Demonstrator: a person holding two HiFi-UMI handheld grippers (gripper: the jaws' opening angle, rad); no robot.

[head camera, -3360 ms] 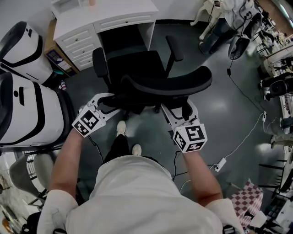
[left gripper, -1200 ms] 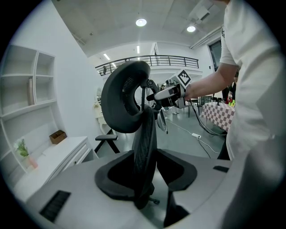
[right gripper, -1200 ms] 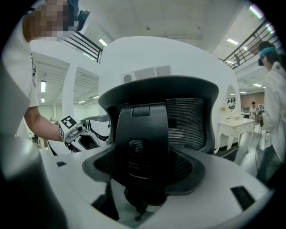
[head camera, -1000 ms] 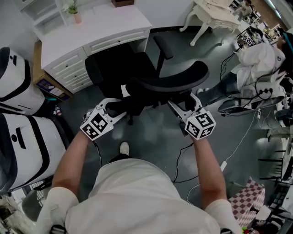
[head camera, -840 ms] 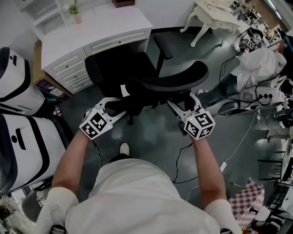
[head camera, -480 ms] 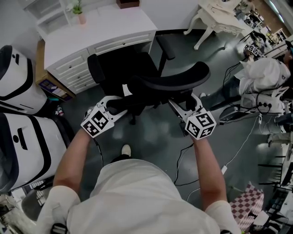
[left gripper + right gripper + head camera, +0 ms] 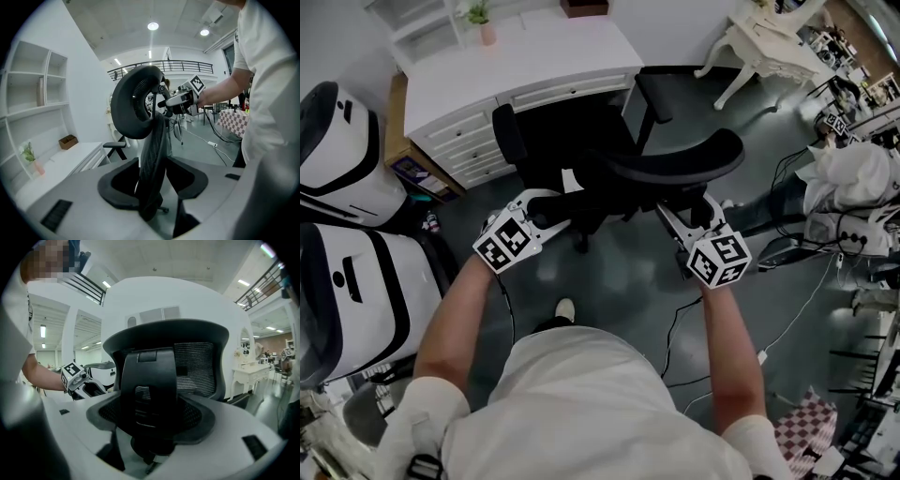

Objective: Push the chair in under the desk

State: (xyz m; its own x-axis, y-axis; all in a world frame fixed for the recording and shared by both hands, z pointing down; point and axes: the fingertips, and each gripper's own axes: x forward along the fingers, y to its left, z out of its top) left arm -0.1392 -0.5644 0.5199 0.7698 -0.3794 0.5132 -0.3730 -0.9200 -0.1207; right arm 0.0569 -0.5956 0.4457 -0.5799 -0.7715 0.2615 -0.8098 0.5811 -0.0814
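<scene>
Two large white-and-black machines point(image 7: 342, 141) stand at the far left, one behind the other. Beside them is the white desk point(image 7: 534, 56) — a bank of drawers point(image 7: 459, 131) fills its left side, and a small potted plant point(image 7: 483, 21) and a brown box point(image 7: 586, 7) sit along its back edge.

The left gripper point(image 7: 546, 208) reaches to the left edge of the black office chair point(image 7: 581, 131). In the left gripper view the thin mesh edge of the backrest point(image 7: 152, 164) runs upright between the jaws. They stand fairly wide, with a gap on either side and the pads not pressing (they have just been opening).

The chair faces the desk's knee opening, with its seat up against the desk's front edge. How far under it reaches cannot be told against the dark opening. Its left armrest point(image 7: 506, 136) is just beside the drawers and its right armrest point(image 7: 654, 94) sticks out past the desk's right end. The curved headrest point(image 7: 675, 159) is the part nearest the person.

The right gripper point(image 7: 689, 214) is at the right side of the chair's back. In the right gripper view the black plastic spine point(image 7: 150, 394) shows between the jaws — wide apart, clear of it on both sides.

Farther right stands a white table with curved legs point(image 7: 764, 42), and cables point(image 7: 787, 300) trail over the grey floor.
</scene>
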